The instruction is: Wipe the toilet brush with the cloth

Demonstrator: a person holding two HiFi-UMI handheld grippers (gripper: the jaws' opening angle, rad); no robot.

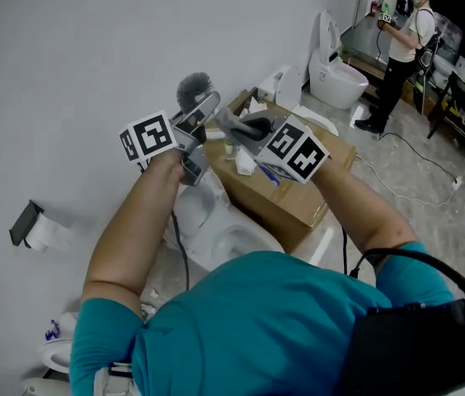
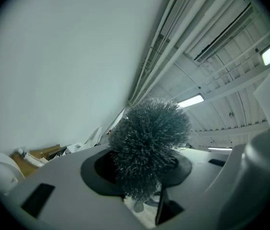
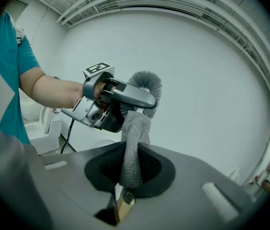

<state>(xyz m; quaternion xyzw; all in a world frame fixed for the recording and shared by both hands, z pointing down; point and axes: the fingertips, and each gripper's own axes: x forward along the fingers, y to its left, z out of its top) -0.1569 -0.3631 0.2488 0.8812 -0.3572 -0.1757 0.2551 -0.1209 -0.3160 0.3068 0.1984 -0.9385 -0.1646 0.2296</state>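
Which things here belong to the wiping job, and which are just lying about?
Job: grey bristly toilet brush; grey knitted cloth.
Lying about: brown cardboard box; white ceramic toilet; white wall-mounted paper roll.

toilet brush: stiff, wiry grey bristles; cloth: grey, coarse knitted weave, matt; cardboard box: plain brown, matt; toilet: white, smooth, glossy.

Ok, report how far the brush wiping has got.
Done: left tool grips the toilet brush, right tool grips the cloth. In hand: cloth held up against the brush just below its bristles. Left: the wiping strokes themselves.
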